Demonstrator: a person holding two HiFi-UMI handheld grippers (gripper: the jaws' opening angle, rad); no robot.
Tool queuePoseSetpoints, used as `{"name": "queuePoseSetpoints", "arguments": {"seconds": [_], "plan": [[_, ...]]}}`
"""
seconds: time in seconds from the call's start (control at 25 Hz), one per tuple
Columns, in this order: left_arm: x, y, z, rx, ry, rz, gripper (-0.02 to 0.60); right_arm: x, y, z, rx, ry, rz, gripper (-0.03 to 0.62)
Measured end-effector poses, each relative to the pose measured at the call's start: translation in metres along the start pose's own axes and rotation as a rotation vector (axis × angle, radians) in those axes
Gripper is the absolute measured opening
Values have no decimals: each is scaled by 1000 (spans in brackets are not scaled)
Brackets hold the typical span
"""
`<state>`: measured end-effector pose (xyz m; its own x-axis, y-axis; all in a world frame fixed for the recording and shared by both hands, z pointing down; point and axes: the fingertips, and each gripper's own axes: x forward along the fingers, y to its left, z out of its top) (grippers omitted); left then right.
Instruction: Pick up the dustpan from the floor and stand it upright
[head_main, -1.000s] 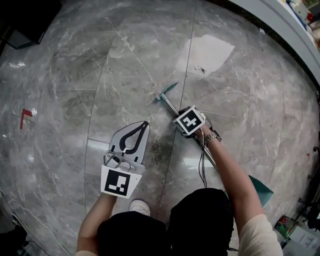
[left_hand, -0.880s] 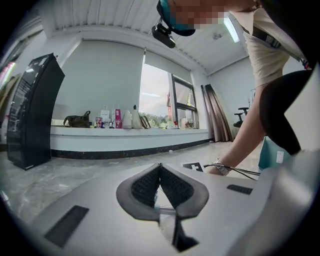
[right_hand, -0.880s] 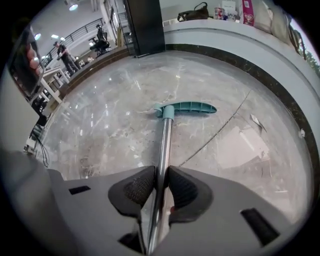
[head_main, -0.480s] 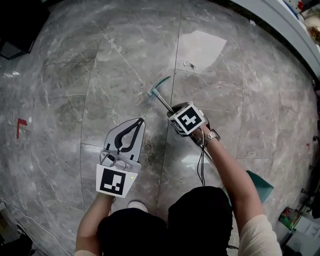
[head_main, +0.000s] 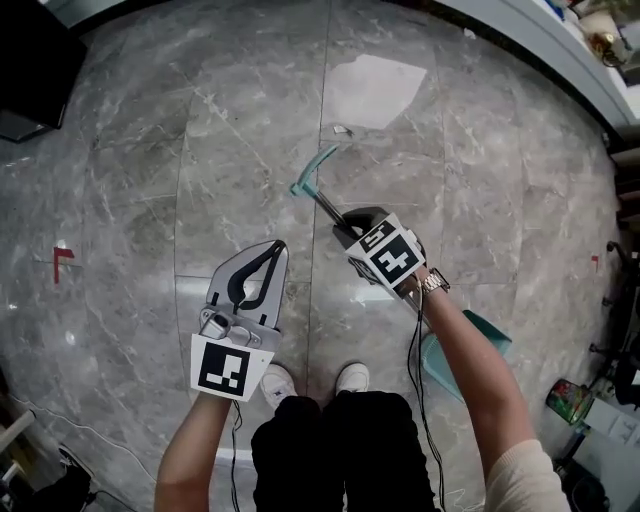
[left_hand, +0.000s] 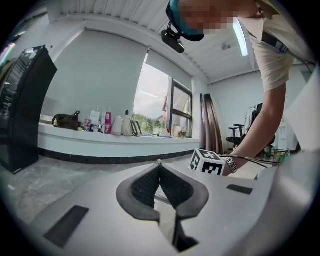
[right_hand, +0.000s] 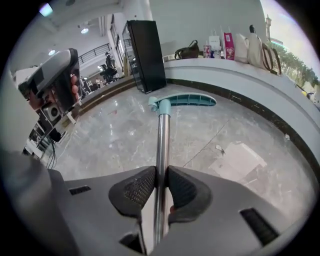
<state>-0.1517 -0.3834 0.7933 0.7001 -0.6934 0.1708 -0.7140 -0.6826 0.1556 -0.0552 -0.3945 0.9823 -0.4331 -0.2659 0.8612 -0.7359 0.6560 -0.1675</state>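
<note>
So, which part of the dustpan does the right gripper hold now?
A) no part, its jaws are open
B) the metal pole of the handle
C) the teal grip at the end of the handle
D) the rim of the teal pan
B: in the right gripper view, the right gripper has its jaws shut on the metal pole, short of the teal grip.

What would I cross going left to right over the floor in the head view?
Red floor mark → left gripper → teal handle grip → right gripper, shut on the metal pole → teal pan.
</note>
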Motion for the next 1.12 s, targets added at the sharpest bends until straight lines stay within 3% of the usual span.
{"name": "queuePoseSetpoints", "arguments": {"seconds": [0.28, 0.56, 0.88, 1.04, 1.12], "plan": [[-31, -71, 102, 12, 37, -47, 11, -136, 19, 0, 41, -145, -83, 97], [-62, -175, 168, 77, 100, -151, 11, -269, 51, -21, 37, -312, -148, 94], [-63, -318, 203, 143, 116, -251, 11, -399, 54, -95, 122, -482, -279, 94], [-68, -378, 210, 212, 100, -245, 11, -444, 60, -131, 121, -537, -274, 92], [-65, -403, 214, 166, 61, -188, 11, -462, 56, -141, 117, -565, -279, 92]]}}
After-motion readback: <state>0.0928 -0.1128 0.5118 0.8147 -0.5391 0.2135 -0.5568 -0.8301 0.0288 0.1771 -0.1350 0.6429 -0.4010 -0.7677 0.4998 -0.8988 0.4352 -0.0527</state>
